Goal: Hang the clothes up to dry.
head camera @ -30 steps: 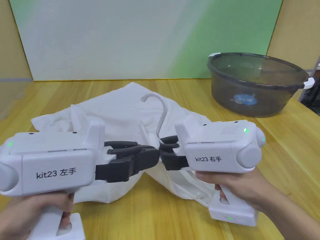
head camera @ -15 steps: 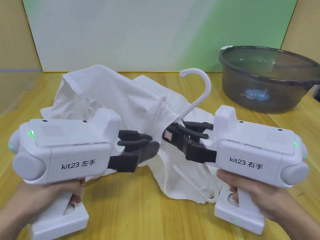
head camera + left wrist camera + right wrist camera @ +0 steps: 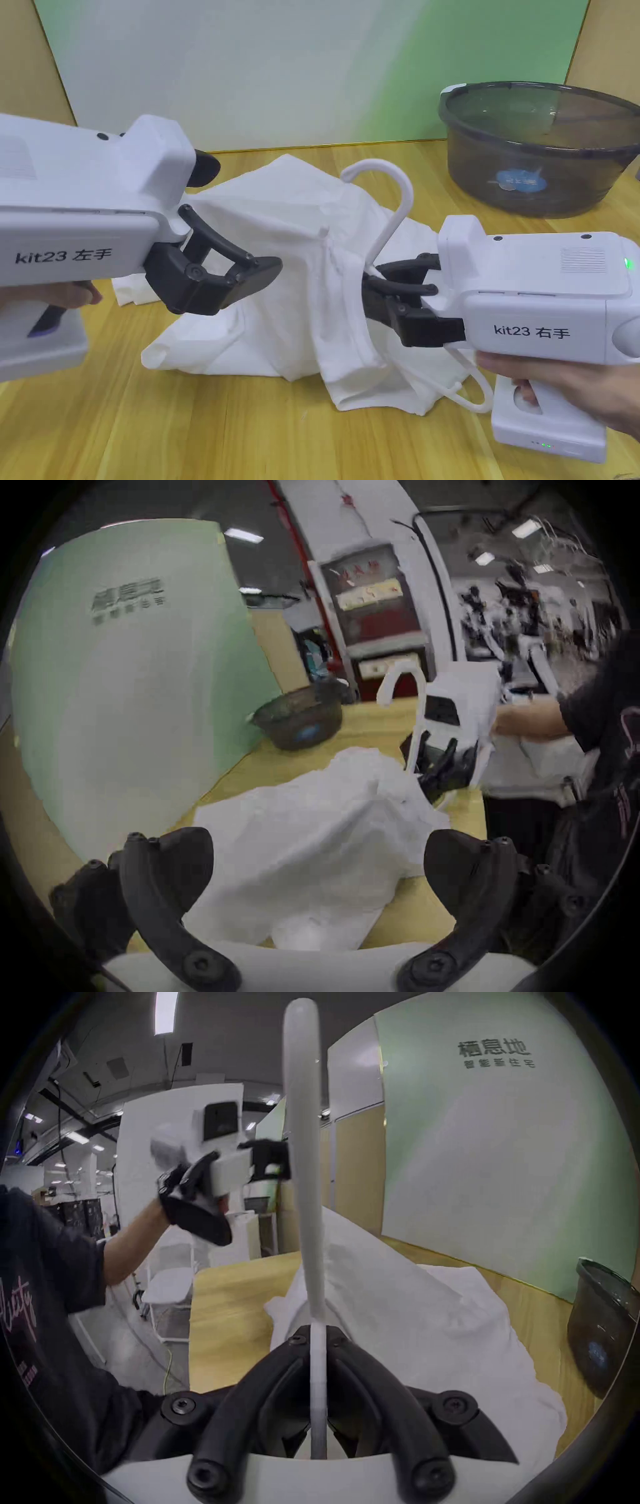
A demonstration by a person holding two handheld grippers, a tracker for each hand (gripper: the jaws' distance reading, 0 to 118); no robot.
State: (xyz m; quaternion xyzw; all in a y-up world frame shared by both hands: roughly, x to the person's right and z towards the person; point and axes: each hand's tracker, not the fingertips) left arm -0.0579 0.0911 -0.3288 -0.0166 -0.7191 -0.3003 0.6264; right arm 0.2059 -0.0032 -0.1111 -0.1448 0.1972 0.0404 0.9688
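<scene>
Head view: a wooden tabletop [image 3: 219, 431] carries a white garment [image 3: 294, 275] and grey basin [image 3: 537, 150]. Right tongs [image 3: 370, 294] clamp the white hanger [image 3: 390, 206]; left tongs [image 3: 265, 269] gape wide, holding nothing.

Left gripper [image 3: 265, 265] now released from the white garment [image 3: 294, 262], jaws spread, raised and drawn leftward, cloth fold dropped back onto the table [image 3: 187, 431]

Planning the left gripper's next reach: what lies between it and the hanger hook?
In the head view, draped white shirt lies between the open left gripper and the hanger.
</scene>
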